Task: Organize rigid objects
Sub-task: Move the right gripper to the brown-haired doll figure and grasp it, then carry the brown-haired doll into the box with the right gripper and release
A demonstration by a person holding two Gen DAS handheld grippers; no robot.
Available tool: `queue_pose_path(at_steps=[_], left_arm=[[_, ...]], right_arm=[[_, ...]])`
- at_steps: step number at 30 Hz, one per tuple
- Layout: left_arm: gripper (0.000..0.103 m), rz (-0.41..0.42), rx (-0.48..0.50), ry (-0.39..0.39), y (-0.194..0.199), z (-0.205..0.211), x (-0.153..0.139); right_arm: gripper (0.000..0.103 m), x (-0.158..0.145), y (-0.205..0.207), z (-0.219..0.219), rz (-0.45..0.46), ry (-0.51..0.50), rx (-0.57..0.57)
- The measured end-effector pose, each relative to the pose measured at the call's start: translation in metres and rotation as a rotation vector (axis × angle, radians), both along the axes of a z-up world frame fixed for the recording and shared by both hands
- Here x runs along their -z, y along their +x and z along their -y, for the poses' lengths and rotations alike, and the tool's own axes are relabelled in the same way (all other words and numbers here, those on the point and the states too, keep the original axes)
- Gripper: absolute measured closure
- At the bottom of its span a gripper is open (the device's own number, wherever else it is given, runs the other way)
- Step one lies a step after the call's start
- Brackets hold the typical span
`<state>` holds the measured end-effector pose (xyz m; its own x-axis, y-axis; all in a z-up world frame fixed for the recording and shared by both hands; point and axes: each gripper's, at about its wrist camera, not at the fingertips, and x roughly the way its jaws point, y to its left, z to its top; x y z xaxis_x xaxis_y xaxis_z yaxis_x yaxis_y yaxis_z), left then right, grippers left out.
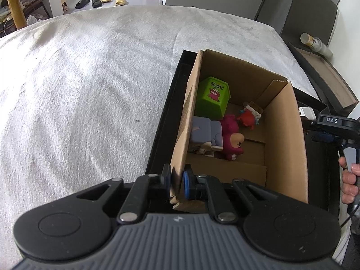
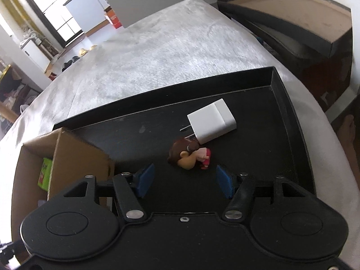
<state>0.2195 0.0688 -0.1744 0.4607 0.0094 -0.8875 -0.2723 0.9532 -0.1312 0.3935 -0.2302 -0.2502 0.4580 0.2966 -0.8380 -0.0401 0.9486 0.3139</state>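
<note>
My left gripper [image 1: 177, 183] is shut on the near left wall of a cardboard box [image 1: 285, 135], which stands on a black tray [image 1: 167, 117]. Inside the box lie a green toy bin [image 1: 212, 97], a lilac block figure [image 1: 205, 136], a magenta bear figure [image 1: 232, 139] and a small red figure [image 1: 247, 117]. My right gripper [image 2: 185, 180] is open just above the tray [image 2: 281, 121], with a small brown-haired doll [image 2: 189, 155] lying between and just ahead of its fingers. A white plug adapter [image 2: 211, 120] lies behind the doll, touching it.
The tray rests on a white fuzzy cloth [image 1: 90, 78] over the table. A dark chair with a wooden seat [image 2: 315, 27] stands at the right. A stack of paper cups [image 1: 315, 43] lies on it. Slippers [image 1: 99, 1] are on the floor beyond.
</note>
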Motion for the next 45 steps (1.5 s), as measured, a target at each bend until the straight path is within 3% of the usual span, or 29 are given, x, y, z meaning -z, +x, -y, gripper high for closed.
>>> queue_pose_path(at_steps=[9, 11, 12, 30, 45], left_arm=[[0.093, -0.008, 0.007, -0.009, 0.001, -0.003, 0.001], [0.093, -0.01, 0.007, -0.006, 0.002, -0.002, 0.0], [0.093, -0.012, 0.007, -0.004, 0.002, -0.002, 0.0], [0.093, -0.008, 0.004, 0.032, 0.005, 0.005, 0.002], [0.093, -0.002, 0.016, 0.032, 0.005, 0.005, 0.002]], right_arm=[[0.039, 0.011, 0.017, -0.007, -0.01, -0.001, 0.025], [0.058, 0.01, 0.018, -0.01, 0.001, -0.014, 0.014], [0.06, 0.01, 0.018, -0.011, -0.001, -0.031, 0.006], [0.06, -0.023, -0.026, 0.016, 0.017, -0.029, -0.005], [0.06, -0.053, -0.049, 0.007, 0.07, -0.044, -0.043]])
